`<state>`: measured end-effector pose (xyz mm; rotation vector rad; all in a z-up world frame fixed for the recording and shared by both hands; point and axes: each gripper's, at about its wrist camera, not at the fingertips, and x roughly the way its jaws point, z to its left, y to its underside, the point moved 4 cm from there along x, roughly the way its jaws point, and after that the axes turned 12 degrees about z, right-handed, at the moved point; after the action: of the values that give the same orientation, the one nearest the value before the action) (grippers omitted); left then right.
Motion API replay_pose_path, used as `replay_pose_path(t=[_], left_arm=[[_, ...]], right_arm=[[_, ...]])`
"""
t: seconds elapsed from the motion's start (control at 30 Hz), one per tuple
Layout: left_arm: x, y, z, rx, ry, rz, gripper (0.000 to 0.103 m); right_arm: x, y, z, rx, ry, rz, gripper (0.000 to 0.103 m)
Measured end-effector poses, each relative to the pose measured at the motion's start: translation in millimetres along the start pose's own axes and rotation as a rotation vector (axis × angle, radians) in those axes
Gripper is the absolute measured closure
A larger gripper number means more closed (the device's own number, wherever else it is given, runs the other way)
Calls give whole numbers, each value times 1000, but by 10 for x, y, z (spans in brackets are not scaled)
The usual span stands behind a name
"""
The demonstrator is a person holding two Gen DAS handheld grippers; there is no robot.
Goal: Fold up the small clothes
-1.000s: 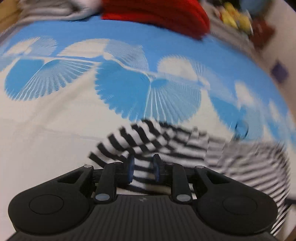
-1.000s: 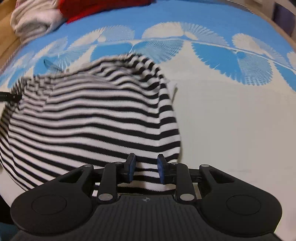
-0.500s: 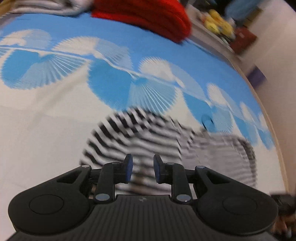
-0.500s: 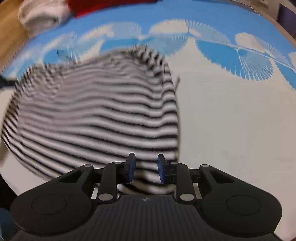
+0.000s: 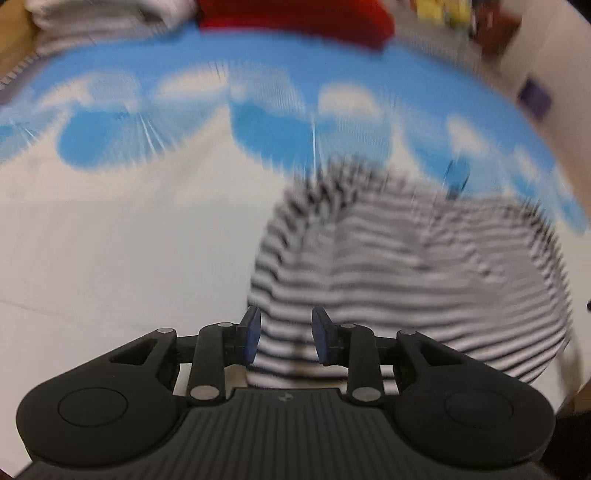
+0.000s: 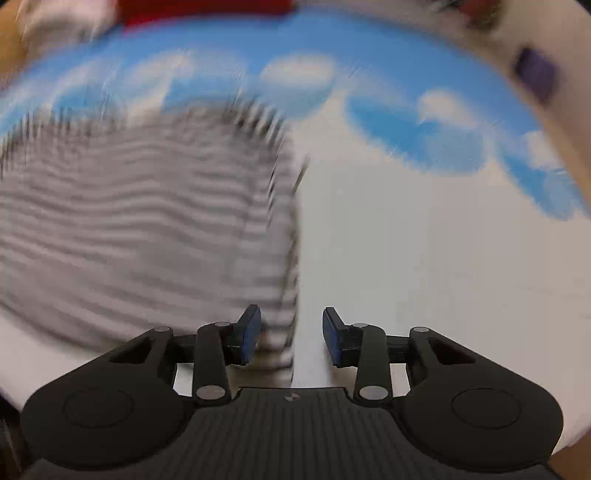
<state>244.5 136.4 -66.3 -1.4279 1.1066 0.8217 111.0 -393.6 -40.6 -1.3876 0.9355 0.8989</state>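
Both sets of tongs were opening: the left tongs (image 5: 283, 339) had the near hem of the striped garment (image 5: 406, 280) between pads that no longer pressed it, and the right tongs (image 6: 291, 338) straddled its right edge at 6 o'clock, so I judged a fold just released. The garment lay on the blue-and-white patterned bed cover (image 6: 443, 240), red clothing (image 5: 295, 14) at 12 o'clock. Compared with 1 second earlier, both gaps were wider; the next move likely calls for regripping an edge.
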Motion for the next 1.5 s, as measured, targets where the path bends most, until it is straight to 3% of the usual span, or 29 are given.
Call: replay_pose_path(t=[0.13,0.3,0.33,0.37,0.47,0.83,0.97,1.07,1.2,1.5], left_arm=[[-578,129,-71,21,-41,-172,52],[-893,493,-129,1,-26,-342,41],[-877,571,-105,-22,-21,-346,41],[-832,605,-74,-69,-31,-295,43],[-868,656,2,-156,-3,-317,42],[-938,688,239,-171,-57,-349,42],[-981,689,399,-215,-31,-354,42],[-992,679,536,-268,-4,-346,42],[-999,663,669,-320,-3,-338,42],[-896,643,837,-362,-21,-274,42]], right_arm=[[-471,79,-30,168,-54,-212,63],[-667,383,232,262,-156,-284,63],[-685,415,320,252,-162,-295,63],[-698,433,416,234,-158,-301,63],[-673,449,662,192,-162,-292,63],[-434,365,1365,21,-116,-232,63],[-355,352,1597,-44,-113,-219,63],[-303,357,1798,-103,-111,-220,71],[-242,376,2096,-191,-153,-216,90],[-168,367,2740,-353,-194,-208,90]])
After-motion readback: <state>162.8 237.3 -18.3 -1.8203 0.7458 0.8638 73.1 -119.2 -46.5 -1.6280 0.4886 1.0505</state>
